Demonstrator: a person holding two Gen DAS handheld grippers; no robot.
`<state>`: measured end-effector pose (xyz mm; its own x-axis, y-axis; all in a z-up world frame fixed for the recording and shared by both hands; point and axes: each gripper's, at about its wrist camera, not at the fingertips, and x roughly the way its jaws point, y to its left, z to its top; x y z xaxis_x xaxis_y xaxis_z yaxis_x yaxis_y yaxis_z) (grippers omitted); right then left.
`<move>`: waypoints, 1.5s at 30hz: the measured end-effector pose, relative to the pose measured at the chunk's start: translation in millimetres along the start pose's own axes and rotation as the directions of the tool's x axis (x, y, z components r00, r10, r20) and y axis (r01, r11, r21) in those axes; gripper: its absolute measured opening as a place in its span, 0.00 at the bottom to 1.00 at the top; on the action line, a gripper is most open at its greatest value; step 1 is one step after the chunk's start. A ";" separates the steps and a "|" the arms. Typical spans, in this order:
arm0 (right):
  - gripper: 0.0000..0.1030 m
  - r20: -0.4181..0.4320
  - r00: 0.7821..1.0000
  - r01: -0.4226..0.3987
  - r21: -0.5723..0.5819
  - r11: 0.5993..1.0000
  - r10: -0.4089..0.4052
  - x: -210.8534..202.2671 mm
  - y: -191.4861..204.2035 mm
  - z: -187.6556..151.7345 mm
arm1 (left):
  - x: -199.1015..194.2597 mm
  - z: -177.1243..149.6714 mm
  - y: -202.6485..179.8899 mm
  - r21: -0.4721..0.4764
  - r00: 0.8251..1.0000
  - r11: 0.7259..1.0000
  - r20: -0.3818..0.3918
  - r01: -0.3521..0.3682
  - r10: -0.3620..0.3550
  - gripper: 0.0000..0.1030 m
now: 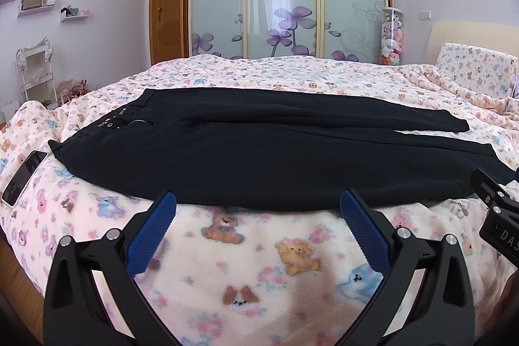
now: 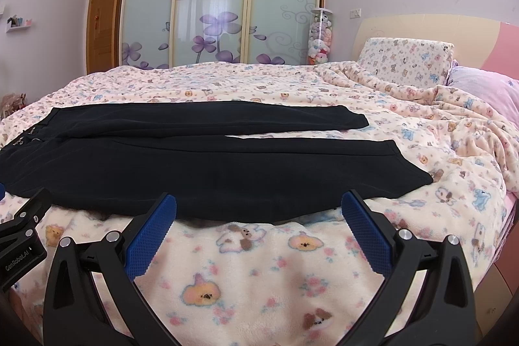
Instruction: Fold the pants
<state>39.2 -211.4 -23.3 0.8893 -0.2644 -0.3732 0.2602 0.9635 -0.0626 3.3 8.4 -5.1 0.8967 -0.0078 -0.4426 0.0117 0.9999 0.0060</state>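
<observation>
Black pants (image 1: 259, 158) spread flat across the bed (image 1: 243, 265), waistband left, legs slightly parted rightward; left gripper (image 1: 258, 208) and right gripper (image 2: 259, 208) at near edge, jaws apart.

Left gripper (image 1: 258, 206) and right gripper (image 2: 259, 206) held side by side, blue-padded fingers (image 1: 152, 235) spread wide, nothing between them.
</observation>
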 end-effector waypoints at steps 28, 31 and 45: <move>0.99 -0.001 1.000 0.000 0.000 1.000 0.000 -0.4 -1.5 0.4 | 0.3 1.9 2.5 -0.016 1.000 1.000 -0.009 0.001 -0.001 0.98; 0.99 0.000 1.000 0.000 0.000 1.000 0.000 -0.3 -1.6 0.4 | 0.3 1.9 2.4 -0.016 1.000 1.000 -0.009 0.001 -0.001 0.98; 0.99 -0.001 1.000 0.001 0.000 1.000 -0.001 -0.1 -1.8 0.3 | 0.3 2.0 2.1 -0.017 1.000 1.000 -0.010 0.001 -0.001 0.98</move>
<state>38.8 -213.1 -22.9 0.8887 -0.2649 -0.3741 0.2608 0.9634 -0.0626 4.4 10.5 -3.4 0.8922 -0.0089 -0.4515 0.0052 0.9999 -0.0095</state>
